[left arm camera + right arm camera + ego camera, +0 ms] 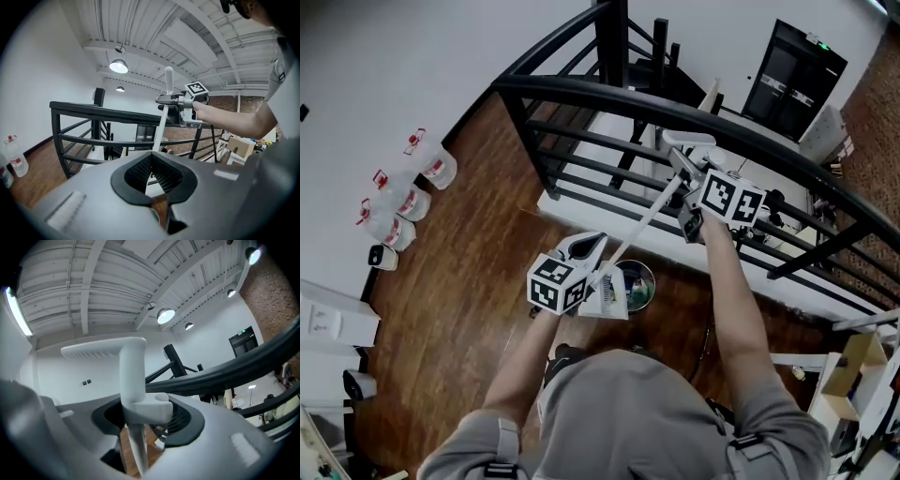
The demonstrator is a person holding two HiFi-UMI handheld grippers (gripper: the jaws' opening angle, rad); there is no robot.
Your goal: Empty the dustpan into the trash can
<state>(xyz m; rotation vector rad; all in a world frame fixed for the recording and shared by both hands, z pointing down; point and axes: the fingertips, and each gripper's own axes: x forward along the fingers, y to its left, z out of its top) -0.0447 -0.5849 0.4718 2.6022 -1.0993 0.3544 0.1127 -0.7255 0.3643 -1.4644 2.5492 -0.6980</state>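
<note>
A white long-handled dustpan is held tilted in both grippers. Its pan (pixel 612 292) hangs at the rim of a small round trash can (pixel 639 281) on the wooden floor. My left gripper (pixel 586 251) is low on the pole (pixel 645 220), just above the pan; in the left gripper view the pole (pixel 161 133) runs down between the dark pads of that gripper (pixel 153 180). My right gripper (pixel 684 178) is shut on the top of the handle. In the right gripper view the T-shaped handle top (pixel 132 376) stands between the pads of that gripper (pixel 140 420).
A black metal railing (pixel 675 103) curves across just beyond the trash can. Several plastic bottles (pixel 403 202) stand along the left wall. A cardboard box (pixel 853 366) sits at the right edge.
</note>
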